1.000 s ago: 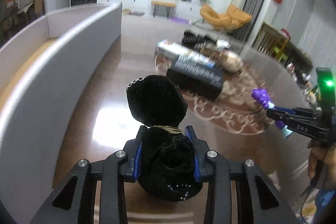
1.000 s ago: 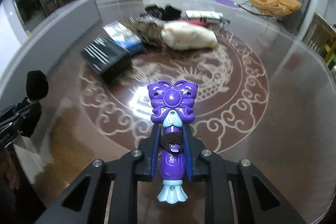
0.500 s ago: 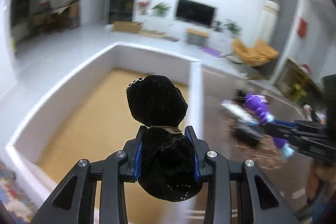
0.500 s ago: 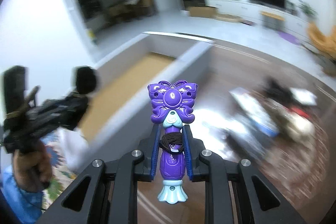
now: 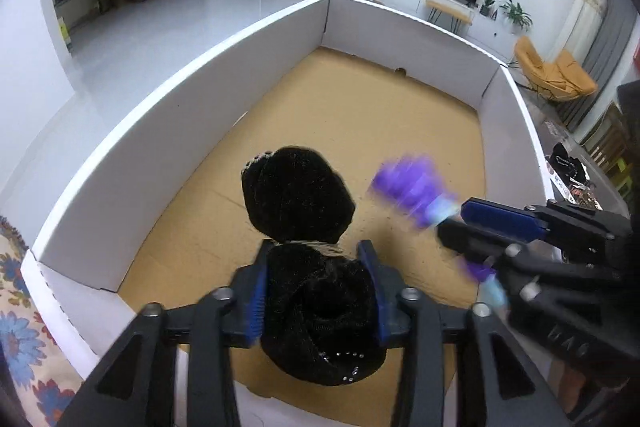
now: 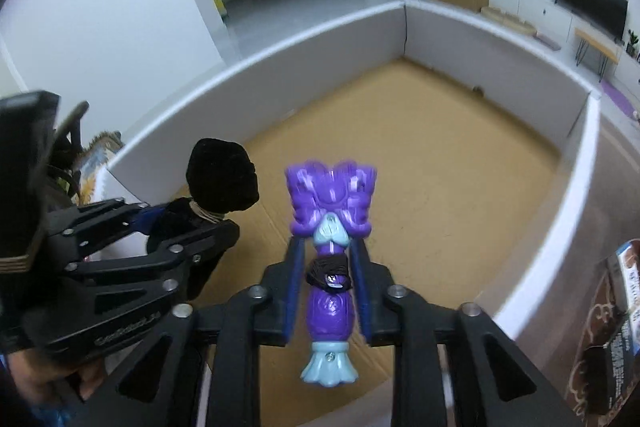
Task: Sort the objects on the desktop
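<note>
Far left in the left wrist view there's a strip of floral cloth with blue and orange flowers (image 5: 16, 327), and right next to it sits the big shallow cardboard box with white walls and a plain brown floor (image 5: 168, 131), which fills most of both views. The left tool (image 5: 318, 291) hangs over the near edge of that box with the black fuzzy velvet bow-shaped hair tie (image 5: 308, 251) between its blue pads; the jaws are opening, and the pads look like they're just at the sides of the lower lobe, so I can't really tell if they're pressing it anymore. The bow has a thin gold band around its middle and tiny sparkly dots along the bottom. Moving right, the right tool (image 6: 326, 283) also sits above the box interior, a bit right of the left one, and you can see each tool from the other's camera. Its jaws are opening too, and the purple plastic butterfly-topped toy with pale blue ends (image 6: 330, 267) stands between the blue pads with a visible gap on both sides, so it's let go; the toy's top is smeared with blur. A dark elastic is wrapped around the toy's neck. Further right, past the box's right wall, a glossy brown worktop (image 6: 616, 163) carries a dark printed packet (image 6: 612, 327) at the frame edge. A TV and an orange chair sit in the room behind.
</note>
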`<state>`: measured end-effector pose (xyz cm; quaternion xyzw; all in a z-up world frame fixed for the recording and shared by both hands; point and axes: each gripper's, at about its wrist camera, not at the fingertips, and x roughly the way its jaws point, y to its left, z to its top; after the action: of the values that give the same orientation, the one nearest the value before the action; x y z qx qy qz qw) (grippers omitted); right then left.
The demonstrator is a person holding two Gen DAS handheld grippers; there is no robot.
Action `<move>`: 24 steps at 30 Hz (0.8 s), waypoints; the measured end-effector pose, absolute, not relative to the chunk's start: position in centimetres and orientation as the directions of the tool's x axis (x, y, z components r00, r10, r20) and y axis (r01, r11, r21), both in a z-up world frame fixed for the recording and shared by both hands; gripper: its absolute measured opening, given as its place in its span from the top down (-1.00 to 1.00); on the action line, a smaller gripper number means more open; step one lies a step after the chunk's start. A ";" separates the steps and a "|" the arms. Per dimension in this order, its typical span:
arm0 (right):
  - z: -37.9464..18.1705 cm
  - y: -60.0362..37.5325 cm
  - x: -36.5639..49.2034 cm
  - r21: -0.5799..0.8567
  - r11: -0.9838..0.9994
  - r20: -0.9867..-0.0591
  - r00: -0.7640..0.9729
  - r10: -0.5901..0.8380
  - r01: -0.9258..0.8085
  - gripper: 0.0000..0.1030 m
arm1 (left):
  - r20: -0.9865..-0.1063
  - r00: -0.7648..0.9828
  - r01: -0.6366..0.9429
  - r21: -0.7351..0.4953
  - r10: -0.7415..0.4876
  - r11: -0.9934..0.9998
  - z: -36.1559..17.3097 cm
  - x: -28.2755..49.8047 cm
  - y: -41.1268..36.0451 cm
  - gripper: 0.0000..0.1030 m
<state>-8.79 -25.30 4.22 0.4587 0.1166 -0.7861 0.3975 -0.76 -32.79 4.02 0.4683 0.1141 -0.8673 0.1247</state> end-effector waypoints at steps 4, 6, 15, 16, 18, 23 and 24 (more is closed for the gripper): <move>5.1 -23.2 -8.7 0.184 -0.668 -0.778 -0.309 -0.547 0.721 -0.33 | -0.811 -0.541 0.368 0.006 -0.220 -0.930 5.1 0.2 -31.4 -0.58; 6.9 -21.1 -8.1 0.187 -0.676 -0.734 -0.355 -0.579 0.713 -0.46 | -0.789 -0.575 0.363 -0.011 -0.215 -0.932 6.0 0.4 -30.8 -0.58; 8.6 -3.4 -5.2 0.047 -0.833 -0.615 -0.642 -0.458 0.551 -0.95 | -0.681 -0.729 0.046 -0.140 0.062 -0.989 9.3 3.2 -16.3 -0.98; 7.8 -0.8 -4.8 0.028 -0.859 -0.619 -0.666 -0.417 0.512 -0.95 | -0.675 -0.732 0.004 -0.148 0.098 -0.989 8.9 3.1 -14.3 -1.00; 6.0 4.0 -4.2 -0.008 -0.900 -0.637 -0.696 -0.332 0.437 -0.95 | -0.677 -0.717 -0.073 -0.162 0.165 -0.984 7.4 2.6 -9.9 -1.00; 0.3 14.2 -2.8 -0.115 -0.954 -0.724 -0.681 -0.111 0.278 -0.95 | -0.797 -0.577 -0.162 -0.102 0.178 -0.981 -1.6 -0.7 -1.3 -1.00; -0.8 16.1 -2.7 -0.112 -0.962 -0.743 -0.664 -0.085 0.248 -0.95 | -0.806 -0.569 -0.166 -0.082 0.163 -0.983 -2.6 -1.3 -0.4 -1.00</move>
<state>-2.70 16.09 -0.77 0.3994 0.1020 -0.9064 0.0919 -1.31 -0.37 -2.57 0.4547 -0.0016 -0.8858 -0.0929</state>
